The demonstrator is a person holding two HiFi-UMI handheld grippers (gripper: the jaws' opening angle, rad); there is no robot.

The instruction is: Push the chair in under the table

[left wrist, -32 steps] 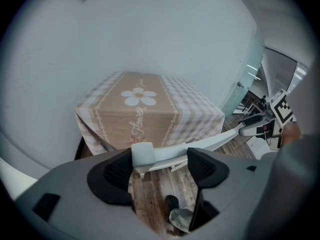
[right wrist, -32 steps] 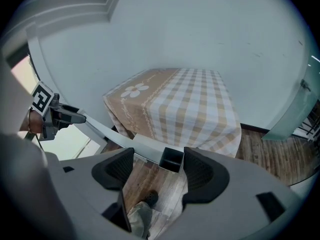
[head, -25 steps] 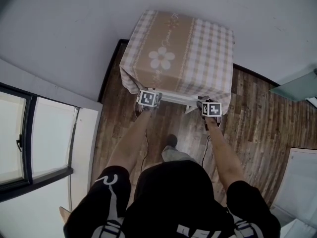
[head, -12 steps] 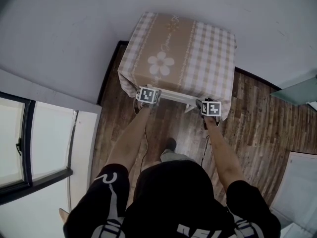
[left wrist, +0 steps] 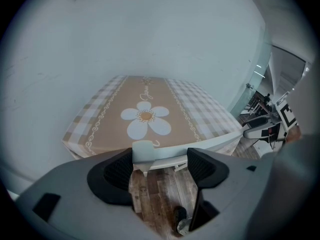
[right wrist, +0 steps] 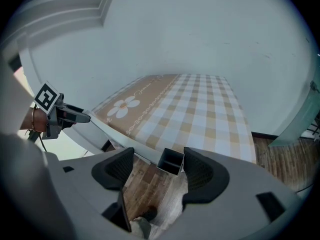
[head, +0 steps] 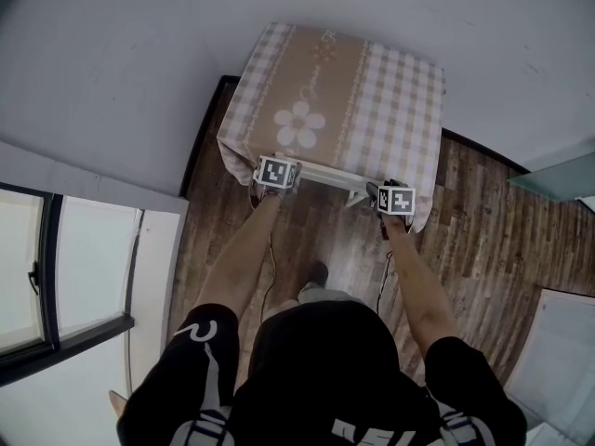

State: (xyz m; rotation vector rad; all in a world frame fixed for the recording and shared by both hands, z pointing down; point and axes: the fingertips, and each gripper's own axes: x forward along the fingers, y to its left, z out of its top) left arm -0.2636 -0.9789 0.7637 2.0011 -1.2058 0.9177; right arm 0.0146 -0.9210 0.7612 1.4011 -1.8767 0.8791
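A small table under a beige checked cloth (head: 372, 91) with a white flower stands against the wall. The white chair's top rail (head: 327, 177) shows just at the cloth's near edge; the seat is hidden beneath the table. My left gripper (head: 276, 177) sits at the rail's left end and my right gripper (head: 394, 203) at its right end. In the left gripper view the rail's white corner post (left wrist: 141, 156) stands between the parted jaws, against the left pad. In the right gripper view the hollow post end (right wrist: 171, 161) lies close to the right pad, with both jaws apart.
Dark wood floor (head: 483, 240) surrounds the table, with a grey wall (head: 112, 72) behind and to the left. A window frame (head: 56, 277) is at the far left, a glass panel (head: 558, 170) at the right. The person's foot (head: 317, 272) is behind the chair.
Both grippers and the chair rail have moved forward toward the table, so less of the chair shows beyond the cloth. The person has stepped forward with them.
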